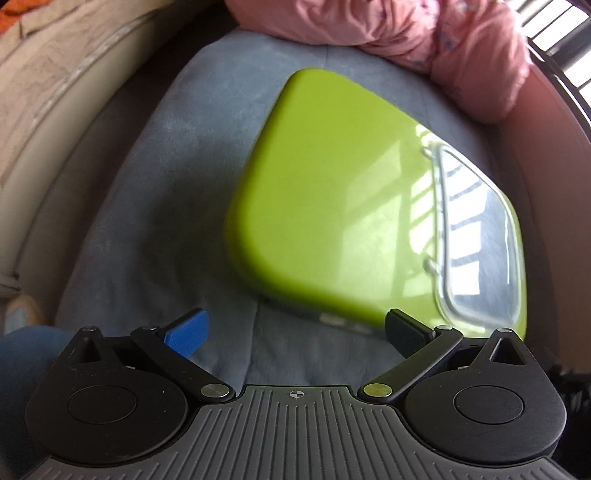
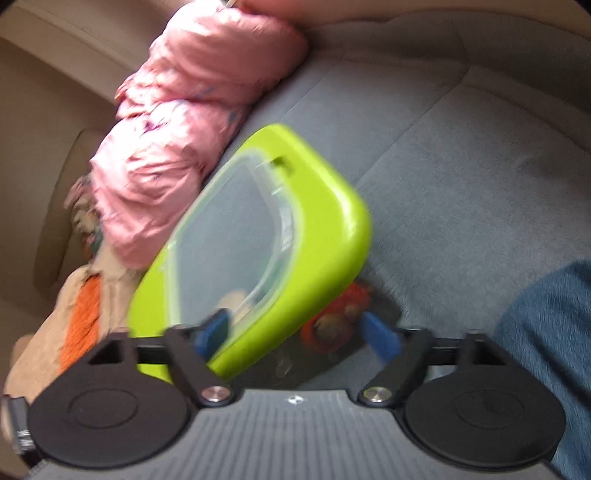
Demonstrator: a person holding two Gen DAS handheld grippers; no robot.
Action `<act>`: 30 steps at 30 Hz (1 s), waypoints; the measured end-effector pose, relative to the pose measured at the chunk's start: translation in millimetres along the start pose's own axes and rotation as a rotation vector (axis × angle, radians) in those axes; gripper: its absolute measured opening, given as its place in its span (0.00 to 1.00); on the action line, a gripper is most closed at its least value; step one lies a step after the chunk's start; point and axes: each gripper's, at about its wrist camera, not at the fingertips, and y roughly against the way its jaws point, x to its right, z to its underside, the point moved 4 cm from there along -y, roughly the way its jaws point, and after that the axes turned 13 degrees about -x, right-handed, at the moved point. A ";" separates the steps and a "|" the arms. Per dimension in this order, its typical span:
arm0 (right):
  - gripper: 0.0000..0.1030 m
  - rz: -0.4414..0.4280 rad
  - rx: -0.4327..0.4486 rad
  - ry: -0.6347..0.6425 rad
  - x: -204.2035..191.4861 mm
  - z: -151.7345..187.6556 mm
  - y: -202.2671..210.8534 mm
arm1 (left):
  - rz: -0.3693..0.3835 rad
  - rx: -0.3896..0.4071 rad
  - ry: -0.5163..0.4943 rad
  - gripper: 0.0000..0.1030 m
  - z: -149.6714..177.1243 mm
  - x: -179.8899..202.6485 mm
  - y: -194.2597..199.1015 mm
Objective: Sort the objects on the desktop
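Observation:
A lime-green lid (image 1: pixel 325 206) with a clear window (image 1: pixel 476 236) lies tilted on a grey cushion (image 1: pixel 177 184). My left gripper (image 1: pixel 295 332) hovers over the cushion at the lid's near edge, open, with nothing between its fingers. In the blurred right wrist view the same lid (image 2: pixel 325 236) slants across the right gripper (image 2: pixel 295 334), which is open wide. Its left finger (image 2: pixel 212 332) lies against the lid's window side and its right finger (image 2: pixel 380 338) stands apart from the lid. An orange-red object (image 2: pixel 332 321) shows under the lid's corner, over a dark shape.
A pink padded garment (image 1: pixel 424 33) lies bunched at the cushion's far side, close to the lid. Beige sofa upholstery (image 1: pixel 44 110) curves round the left. A blue-trousered leg (image 2: pixel 546 332) is at the right. An orange and beige cloth (image 2: pixel 81 317) lies left of the lid.

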 end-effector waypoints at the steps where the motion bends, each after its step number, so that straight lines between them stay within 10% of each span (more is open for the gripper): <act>1: 1.00 -0.017 -0.026 0.036 -8.1 5.9 5.6 | -0.010 -0.021 -0.041 1.00 10.0 6.4 7.5; 5: 1.00 0.044 -0.137 0.237 -51.4 38.2 21.1 | -0.053 0.027 -0.171 1.00 46.4 33.2 46.6; 10: 1.00 0.248 -0.015 0.482 -111.0 67.2 64.1 | -0.087 0.149 -0.195 1.00 69.0 52.6 108.9; 18: 1.00 0.078 -0.192 0.413 -150.6 67.0 116.9 | -0.064 0.177 -0.277 1.00 95.3 73.9 155.0; 24: 1.00 0.335 -0.161 0.553 -160.0 87.4 97.4 | -0.091 0.145 -0.321 1.00 96.9 77.8 137.7; 30: 1.00 0.335 -0.176 0.519 -159.9 85.9 83.5 | -0.091 0.141 -0.275 1.00 93.3 63.4 138.4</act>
